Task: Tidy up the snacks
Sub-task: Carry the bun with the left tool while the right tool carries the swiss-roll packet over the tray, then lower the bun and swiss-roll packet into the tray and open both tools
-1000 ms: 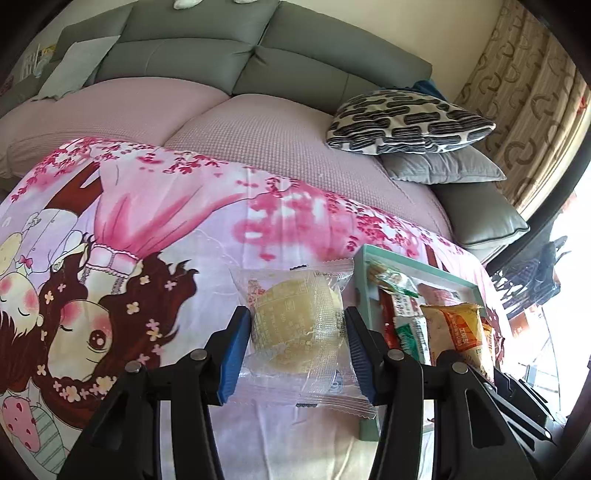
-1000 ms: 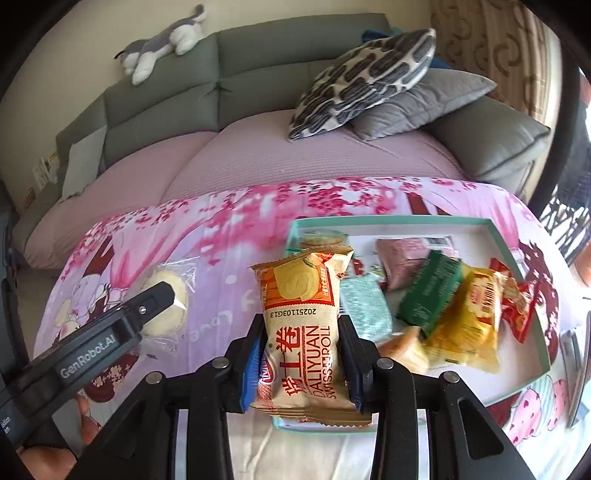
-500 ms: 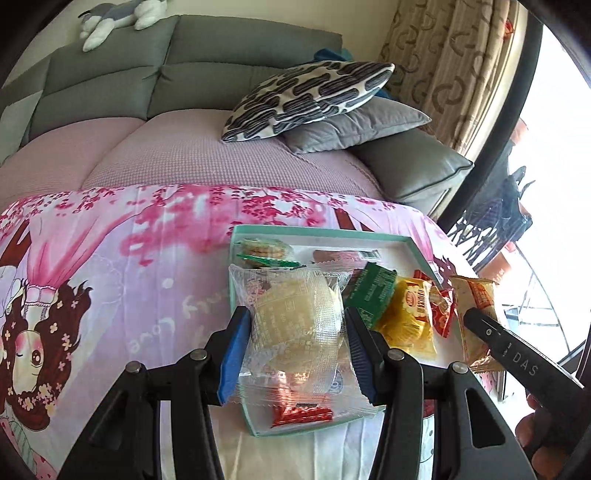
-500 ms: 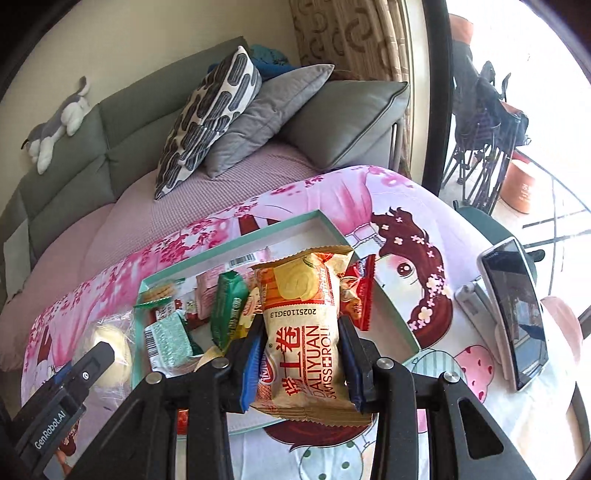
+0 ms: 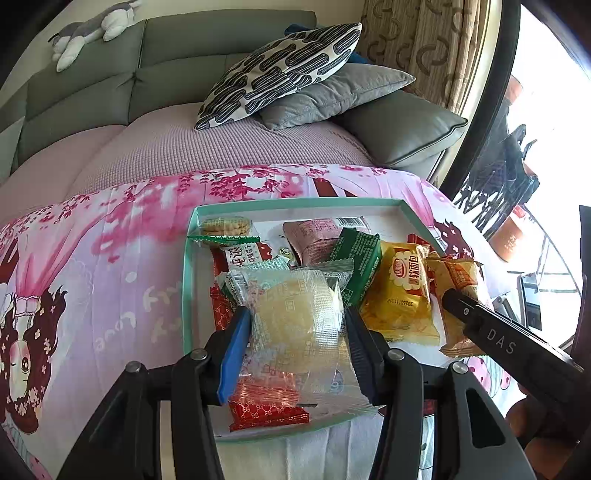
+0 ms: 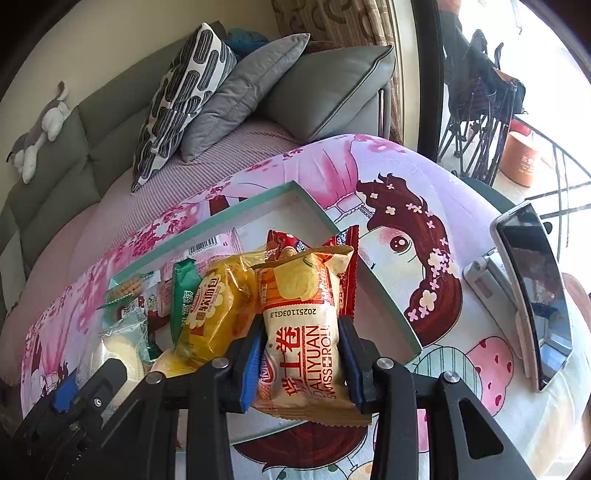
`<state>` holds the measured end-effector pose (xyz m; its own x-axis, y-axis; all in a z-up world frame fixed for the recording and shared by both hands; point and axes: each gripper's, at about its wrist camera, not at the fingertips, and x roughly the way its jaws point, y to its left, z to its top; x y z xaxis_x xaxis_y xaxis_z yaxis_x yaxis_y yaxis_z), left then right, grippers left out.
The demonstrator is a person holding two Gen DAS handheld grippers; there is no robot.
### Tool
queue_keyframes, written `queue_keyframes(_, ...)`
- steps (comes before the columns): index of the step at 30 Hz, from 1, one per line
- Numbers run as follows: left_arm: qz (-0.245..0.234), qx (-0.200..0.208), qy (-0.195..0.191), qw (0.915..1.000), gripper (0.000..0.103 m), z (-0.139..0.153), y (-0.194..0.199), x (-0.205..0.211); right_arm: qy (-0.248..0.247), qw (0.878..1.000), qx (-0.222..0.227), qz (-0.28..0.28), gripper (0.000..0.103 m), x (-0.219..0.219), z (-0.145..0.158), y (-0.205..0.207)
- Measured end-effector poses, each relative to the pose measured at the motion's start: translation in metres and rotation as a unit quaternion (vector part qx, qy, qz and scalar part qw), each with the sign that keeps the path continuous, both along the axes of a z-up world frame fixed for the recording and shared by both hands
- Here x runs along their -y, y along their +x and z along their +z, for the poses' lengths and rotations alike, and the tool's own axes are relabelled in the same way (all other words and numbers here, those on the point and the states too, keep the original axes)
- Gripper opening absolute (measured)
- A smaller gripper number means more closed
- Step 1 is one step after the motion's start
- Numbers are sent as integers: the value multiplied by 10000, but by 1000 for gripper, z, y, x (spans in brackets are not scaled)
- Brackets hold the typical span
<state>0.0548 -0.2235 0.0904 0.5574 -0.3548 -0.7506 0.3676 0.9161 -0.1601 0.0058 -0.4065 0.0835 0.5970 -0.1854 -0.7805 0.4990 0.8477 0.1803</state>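
My left gripper is shut on a clear-wrapped round yellow pastry, held over the near left part of a teal-rimmed box. My right gripper is shut on an orange and white Swiss roll pack, held over the right part of the same teal-rimmed box. Several snack packs lie inside: a yellow bread pack, a green pack, a pink pack, round crackers and a red pack. The right gripper's arm shows at the right of the left wrist view.
The box rests on a pink cartoon-print cloth over a table. A phone on a stand is to the right of the box. Behind are a grey sofa, patterned and grey cushions and a plush toy.
Both grippers have swung right with their packs: the left from over the bare cloth to above the box, the right from the box's left side to its right side.
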Motion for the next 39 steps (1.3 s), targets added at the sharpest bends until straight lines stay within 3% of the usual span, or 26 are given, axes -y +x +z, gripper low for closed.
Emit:
queue_keyframes(10, 115, 55, 79, 9999, 56, -5, 4, 0, 32, 9997, -183, 149, 40, -2, -20, 15)
queue_keyframes(17, 103, -144, 129, 9998, 65, -15, 8, 3, -25, 9994, -288, 171, 41, -3, -25, 19)
queue_keyframes(19, 79, -275, 194, 9994, 68, -18, 11, 4, -14, 9993, -331, 156, 47, -2, -26, 19)
queue_keyframes(21, 59, -358, 212, 9991, 72, -21, 12, 2, -8, 9989, -436, 142, 60, -2, -28, 20)
queue_keyframes(25, 73, -457, 184, 9988, 74, -22, 13, -2, 3, 9986, -507, 126, 65, 0, -30, 20)
queue_keyframes(29, 63, -400, 184, 9990, 78, -16, 11, -5, -171, 9983, -558, 60, 81, -1, -28, 18)
queue_keyframes(31, 65, -310, 153, 9994, 83, -10, 9, -7, -207, 9982, -554, 35, 85, 0, -26, 17)
queue_keyframes(33, 91, -236, 145, 9996, 99, -5, 7, -9, -215, 9982, -568, -6, 89, 1, -25, 15)
queue_keyframes(39, 382, -227, 49, 9990, 99, 4, 4, -22, -212, 9980, -599, -48, 103, 2, -18, 8)
